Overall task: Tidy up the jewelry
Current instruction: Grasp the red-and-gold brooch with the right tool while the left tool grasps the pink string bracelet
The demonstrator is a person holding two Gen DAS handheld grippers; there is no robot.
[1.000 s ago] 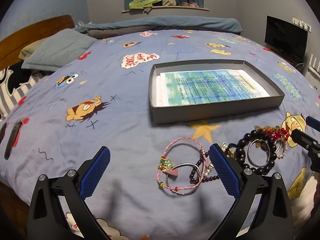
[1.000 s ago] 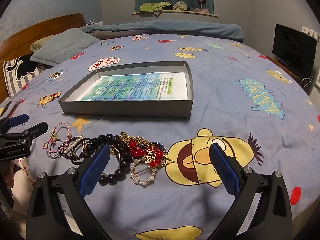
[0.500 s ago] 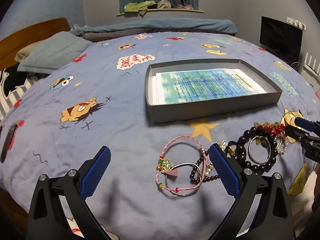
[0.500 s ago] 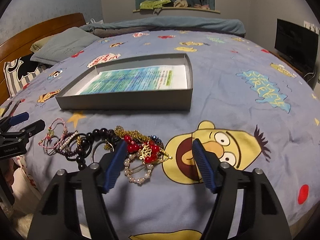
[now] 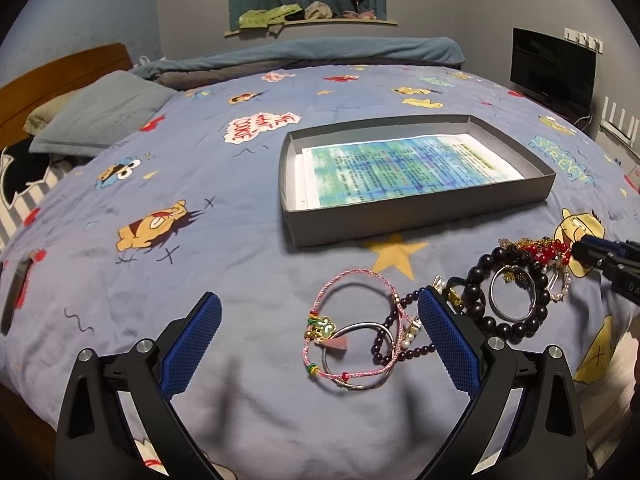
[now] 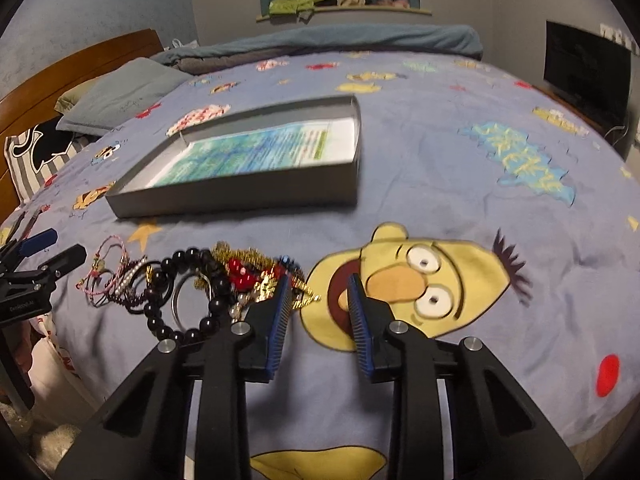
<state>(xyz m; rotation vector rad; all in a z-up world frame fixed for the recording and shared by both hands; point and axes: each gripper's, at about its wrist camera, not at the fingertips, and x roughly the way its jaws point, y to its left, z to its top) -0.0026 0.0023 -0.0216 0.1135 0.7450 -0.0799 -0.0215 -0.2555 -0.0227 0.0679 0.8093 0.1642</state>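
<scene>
Jewelry [image 6: 224,280] lies heaped beside the closing, empty right claw [image 6: 320,300]; left claw [image 5: 320,320] gapes wide.

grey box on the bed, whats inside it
Inside the grey box lies a printed sheet in blue-green. No jewelry is in it. Whatever is under the sheet is covered.
</scene>
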